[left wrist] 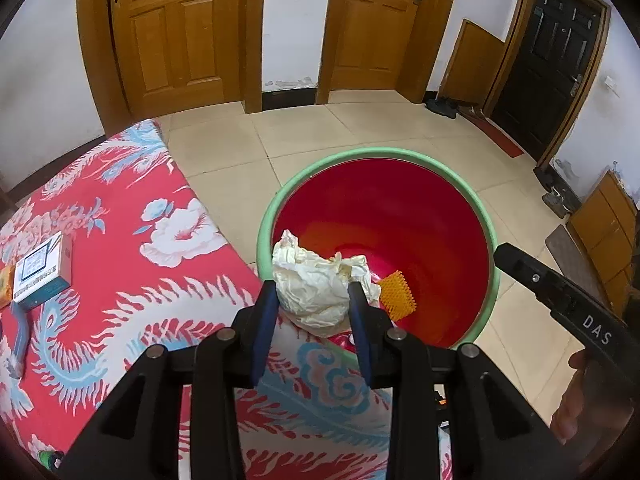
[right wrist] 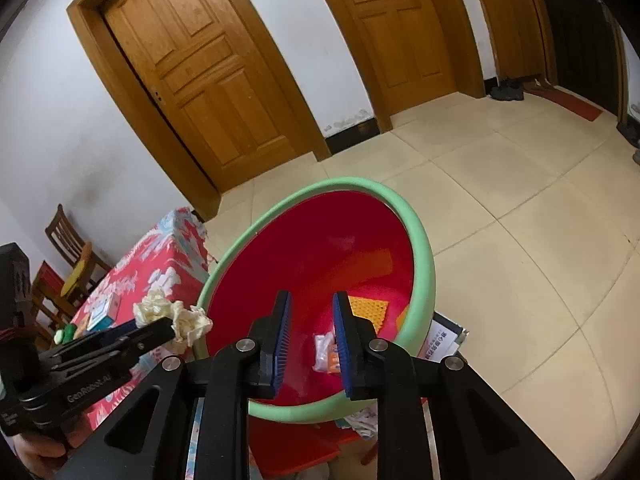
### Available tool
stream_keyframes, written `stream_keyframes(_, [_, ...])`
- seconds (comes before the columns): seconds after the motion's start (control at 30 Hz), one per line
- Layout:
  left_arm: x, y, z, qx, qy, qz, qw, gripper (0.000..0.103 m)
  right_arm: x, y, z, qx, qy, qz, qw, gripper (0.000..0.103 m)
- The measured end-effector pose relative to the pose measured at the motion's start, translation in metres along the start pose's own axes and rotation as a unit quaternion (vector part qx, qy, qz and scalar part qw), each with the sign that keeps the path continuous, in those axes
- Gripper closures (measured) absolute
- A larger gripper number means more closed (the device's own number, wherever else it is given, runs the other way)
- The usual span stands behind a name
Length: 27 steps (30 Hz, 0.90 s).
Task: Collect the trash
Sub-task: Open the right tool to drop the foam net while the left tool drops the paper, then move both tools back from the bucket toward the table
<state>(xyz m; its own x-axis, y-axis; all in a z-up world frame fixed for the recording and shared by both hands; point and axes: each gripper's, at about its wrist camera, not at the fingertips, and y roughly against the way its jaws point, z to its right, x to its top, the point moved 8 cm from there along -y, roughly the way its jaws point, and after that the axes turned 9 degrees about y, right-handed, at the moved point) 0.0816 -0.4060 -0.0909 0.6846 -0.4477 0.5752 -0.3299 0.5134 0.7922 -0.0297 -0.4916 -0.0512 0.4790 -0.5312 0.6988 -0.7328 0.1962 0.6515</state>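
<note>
Two wooden doors (left wrist: 176,28) | tiled floor (left wrist: 360,128) | floral red tablecloth (left wrist: 120,280)

crumpled cream paper wad (left wrist: 316,284) at red bin's green rim (left wrist: 280,200), orange scrap (left wrist: 396,292) inside

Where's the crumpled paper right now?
The crumpled paper is clamped in the left gripper, at the near rim of the red bin, beside the flowered table.

"DAS" and "GenRobot.AI" mark the hand-held gripper (left wrist: 560,296) bodies.
</note>
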Motion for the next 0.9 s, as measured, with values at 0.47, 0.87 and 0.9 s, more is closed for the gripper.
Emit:
stream_keyframes(0.47, [0.002, 0.011, -0.002, -0.003, 0.007, 0.015, 0.9999, 0.047, 0.007, 0.009, -0.005, 0.002, -0.001, 0.017, 1.0, 0.061])
stream_keyframes(0.87, [0.0, 0.052, -0.028, 0.013, 0.036, 0.041, 0.9984, 0.047, 0.01, 0.026, -0.033, 0.01, 0.021, 0.026, 0.999, 0.061])
stream_keyframes(0.9, [-0.001, 0.056, -0.031, 0.016, 0.039, 0.044, 0.9981, 0.047, 0.01, 0.028, -0.036, 0.011, 0.024, 0.026, 0.999, 0.061])
